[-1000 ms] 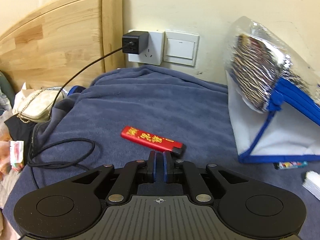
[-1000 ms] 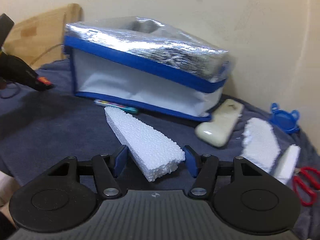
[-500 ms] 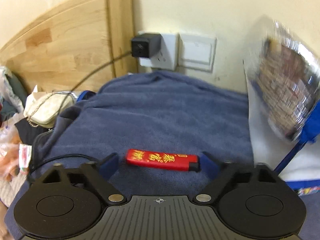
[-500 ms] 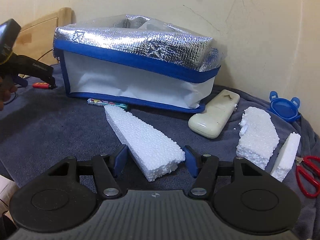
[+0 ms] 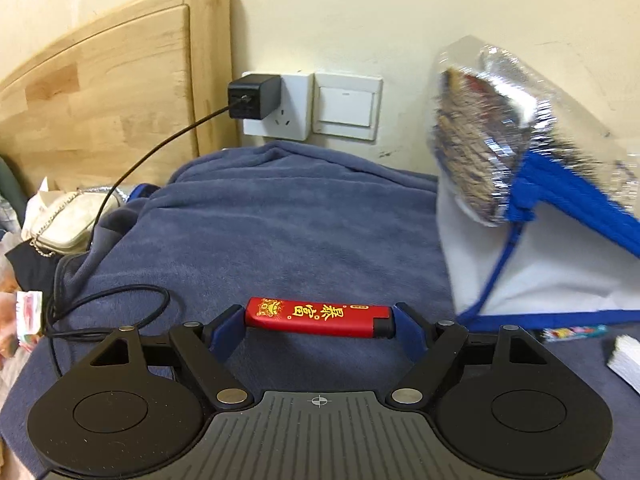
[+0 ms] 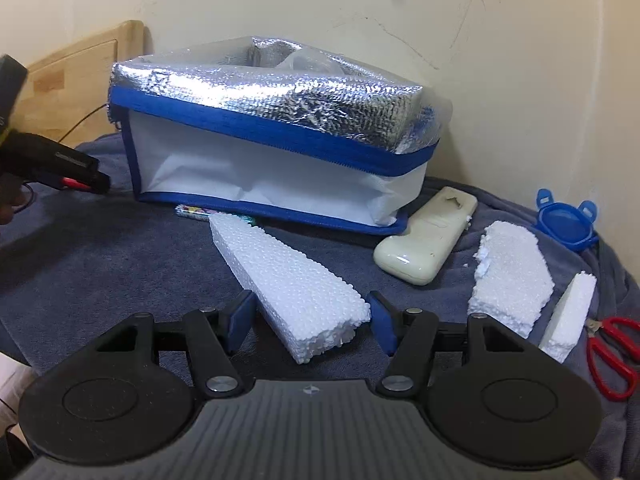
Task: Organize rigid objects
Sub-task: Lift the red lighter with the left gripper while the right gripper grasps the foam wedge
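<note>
A red lighter (image 5: pixel 318 316) with gold characters lies crosswise between the blue pads of my left gripper (image 5: pixel 319 322), which is shut on its two ends just above the blue blanket (image 5: pixel 280 232). In the right wrist view that left gripper (image 6: pixel 96 180) shows at the far left with the lighter (image 6: pixel 74 183) in its tip. My right gripper (image 6: pixel 306 316) is shut on a long white foam wedge (image 6: pixel 292 288), whose narrow end points toward the foil-lined white and blue bag (image 6: pixel 260 168). The bag's inside is hidden.
A cream remote (image 6: pixel 428 240), two more foam chunks (image 6: pixel 512 276) (image 6: pixel 568 316), red scissors (image 6: pixel 612 352) and a blue lid (image 6: pixel 568 224) lie right of the bag. A patterned pen (image 6: pixel 196 212) lies at the bag's base. A charger (image 5: pixel 252 96), its cable (image 5: pixel 120 300) and a purse (image 5: pixel 68 220) sit left.
My left gripper went from shut behind the lighter to open, then closed its pads onto the lighter's ends. The right gripper kept the foam wedge while its view shifted slightly.
</note>
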The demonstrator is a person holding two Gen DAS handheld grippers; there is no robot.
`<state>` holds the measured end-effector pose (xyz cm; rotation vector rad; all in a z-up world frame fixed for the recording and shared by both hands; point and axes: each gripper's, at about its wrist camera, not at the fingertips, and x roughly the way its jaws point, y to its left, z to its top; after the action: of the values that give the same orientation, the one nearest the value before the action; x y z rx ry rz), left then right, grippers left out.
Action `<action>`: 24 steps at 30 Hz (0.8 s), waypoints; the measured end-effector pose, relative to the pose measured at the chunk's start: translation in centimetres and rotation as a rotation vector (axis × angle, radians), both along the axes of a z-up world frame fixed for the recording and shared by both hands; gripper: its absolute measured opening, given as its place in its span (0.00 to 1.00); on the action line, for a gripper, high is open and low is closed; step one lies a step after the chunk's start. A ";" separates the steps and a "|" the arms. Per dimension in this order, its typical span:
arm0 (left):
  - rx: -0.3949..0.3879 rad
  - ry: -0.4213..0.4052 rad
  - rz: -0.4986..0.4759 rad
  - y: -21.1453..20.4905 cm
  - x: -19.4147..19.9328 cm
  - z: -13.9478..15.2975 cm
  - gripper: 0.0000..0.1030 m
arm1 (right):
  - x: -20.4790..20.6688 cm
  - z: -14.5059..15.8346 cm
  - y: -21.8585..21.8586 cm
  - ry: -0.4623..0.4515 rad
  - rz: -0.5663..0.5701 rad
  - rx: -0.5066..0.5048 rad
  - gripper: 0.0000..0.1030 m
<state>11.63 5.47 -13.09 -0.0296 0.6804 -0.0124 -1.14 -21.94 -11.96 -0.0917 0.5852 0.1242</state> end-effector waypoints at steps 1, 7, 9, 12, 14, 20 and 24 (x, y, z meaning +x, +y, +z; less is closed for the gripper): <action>0.003 -0.005 -0.006 -0.1 -0.4 0.3 0.78 | 0.0 0.0 -0.2 0.001 -0.008 0.006 0.55; 0.006 -0.053 -0.042 -0.6 -2.8 2.4 0.78 | -1.1 1.1 -0.2 -0.019 -0.011 0.010 0.55; 0.005 -0.068 -0.053 -0.8 -3.7 3.2 0.78 | -1.6 1.6 0.1 -0.032 -0.005 0.008 0.56; 0.009 -0.095 -0.065 -1.1 -5.2 4.2 0.78 | -2.5 2.4 0.7 -0.052 0.008 0.009 0.55; 0.007 -0.110 -0.071 -1.2 -6.1 5.0 0.78 | -3.1 2.9 1.1 -0.067 0.017 0.008 0.56; 0.004 -0.173 -0.088 -1.7 -8.6 7.6 0.78 | -4.6 5.2 2.0 -0.130 0.050 0.004 0.56; 0.000 -0.207 -0.087 -2.0 -9.5 9.2 0.78 | -5.3 6.9 2.3 -0.171 0.058 0.002 0.56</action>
<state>2.17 3.47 -3.89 0.0013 0.4742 -0.0977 -6.48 -19.65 -5.10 -0.1164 0.4114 0.1718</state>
